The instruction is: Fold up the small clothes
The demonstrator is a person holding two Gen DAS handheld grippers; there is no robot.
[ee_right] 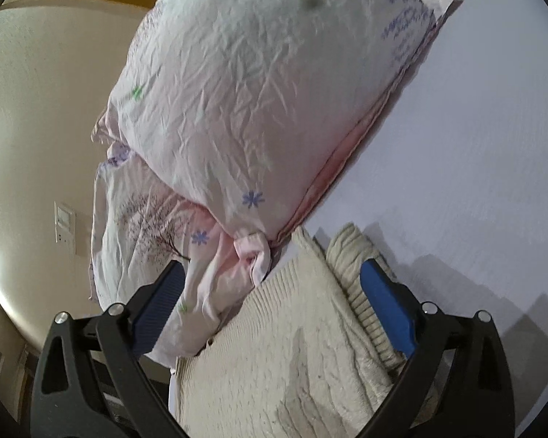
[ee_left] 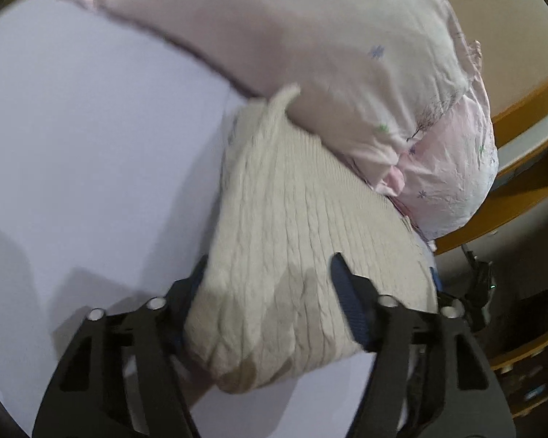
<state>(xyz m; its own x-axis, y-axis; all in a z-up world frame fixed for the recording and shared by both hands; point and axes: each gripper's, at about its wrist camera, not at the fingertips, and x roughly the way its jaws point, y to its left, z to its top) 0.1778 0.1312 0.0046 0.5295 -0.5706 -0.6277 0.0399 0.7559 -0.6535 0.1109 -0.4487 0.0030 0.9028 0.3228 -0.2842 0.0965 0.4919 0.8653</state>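
Note:
A cream cable-knit sweater (ee_left: 292,241) lies folded in a bundle on the white sheet (ee_left: 91,146), its far end tucked against a pink flowered pillow (ee_left: 310,36). My left gripper (ee_left: 270,273) stands open with the bundle between its blue-padded fingers (ee_left: 347,292); I cannot tell if the pads touch it. In the right wrist view the same sweater (ee_right: 292,346) lies between the fingers of my right gripper (ee_right: 274,292), which is open wide. Its right pad (ee_right: 387,303) is beside the sweater's ribbed edge; the left pad (ee_right: 160,303) is by the pillowcase.
The pink pillow (ee_right: 255,91) lies against the sweater's far side, with a second wrinkled pillowcase (ee_right: 139,226) beneath. A wooden bed frame (ee_left: 522,113) runs at the right. A beige wall with a switch plate (ee_right: 65,226) is at the left.

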